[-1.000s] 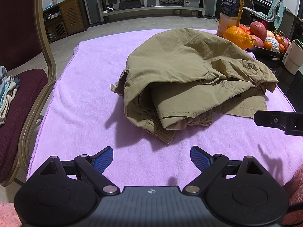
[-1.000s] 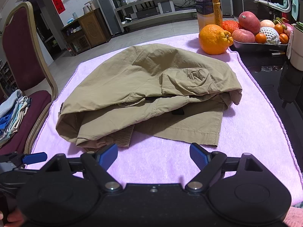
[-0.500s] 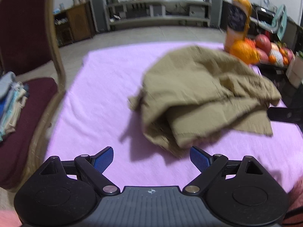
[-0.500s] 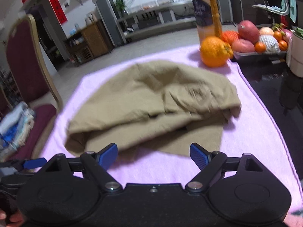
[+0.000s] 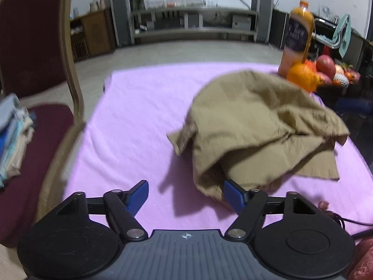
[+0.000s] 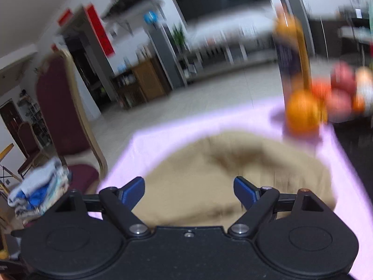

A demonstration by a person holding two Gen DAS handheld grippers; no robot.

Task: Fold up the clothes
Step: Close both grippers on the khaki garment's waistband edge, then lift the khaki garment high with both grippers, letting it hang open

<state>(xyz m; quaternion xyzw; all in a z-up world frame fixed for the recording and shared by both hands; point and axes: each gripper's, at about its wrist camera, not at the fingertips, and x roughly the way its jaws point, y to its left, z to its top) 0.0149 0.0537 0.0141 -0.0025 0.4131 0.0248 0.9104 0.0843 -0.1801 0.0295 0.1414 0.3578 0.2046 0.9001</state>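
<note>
Left gripper gapes beside khaki garment; right view blurred.

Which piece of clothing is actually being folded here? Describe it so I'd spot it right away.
Find the pink blanket covering the table. On its right half, near the big orange, lies a crumpled khaki garment. It is the only clothing on the blanket; the other clothes sit stacked on the red chair.

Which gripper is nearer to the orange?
Right, probably. The right gripper hangs over the khaki garment, facing the orange; the left gripper sits at the garment's near edge, farther back.
</note>
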